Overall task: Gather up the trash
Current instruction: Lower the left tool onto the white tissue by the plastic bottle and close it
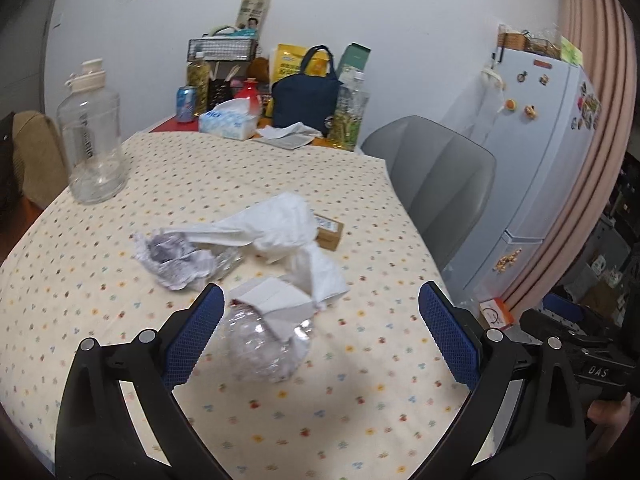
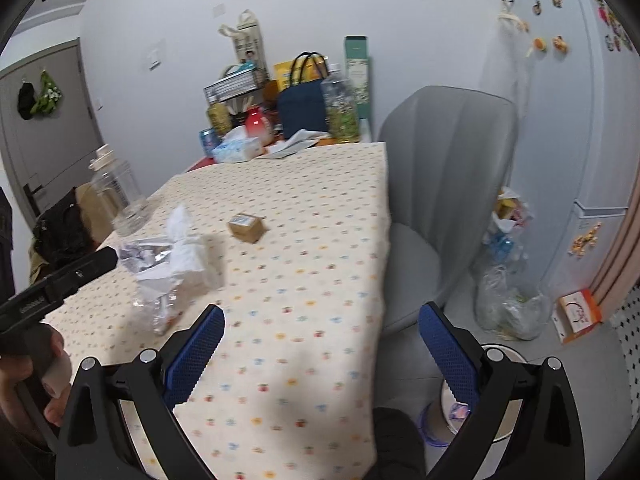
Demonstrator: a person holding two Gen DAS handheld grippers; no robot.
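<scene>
Left wrist view, left to right. A clear water jug [image 1: 93, 136] with a white cap is seen standing upright on the dotted tablecloth [image 1: 80, 280] at the far left. A crumpled printed paper [image 1: 172, 258] is shown lying near the middle of the table, touching a white plastic bag [image 1: 276, 226] spread beside it. A small brown box [image 1: 330, 231] is partly hidden behind the bag. Nearest the camera, a crushed clear plastic wrapper [image 1: 266, 346] with a white card [image 1: 276, 300] resting on it is seen between the blue fingers. The left gripper [image 1: 320, 334] is held wide apart and released, nothing being grasped; the wrapper lies just beside the left pad. A grey chair [image 1: 436, 184] is placed at the table's right edge, and a white fridge [image 1: 548, 160] with magnets stands beyond it. At the back, a tissue box [image 1: 229, 122], a navy bag [image 1: 306, 98] and bottles are crowded against the wall.

Right wrist view, left to right. A hand [image 2: 24, 384] gripping the other tool's black handle is seen at the lower left. The trash pile is shown on the table's left half, well apart from the right gripper [image 2: 320, 338], whose fingers are likewise spread and empty, held over the table's edge. On the floor at right, a filled clear trash bag [image 2: 508, 304] is seen beside the fridge, with an orange-and-white box [image 2: 580, 314] near it.
</scene>
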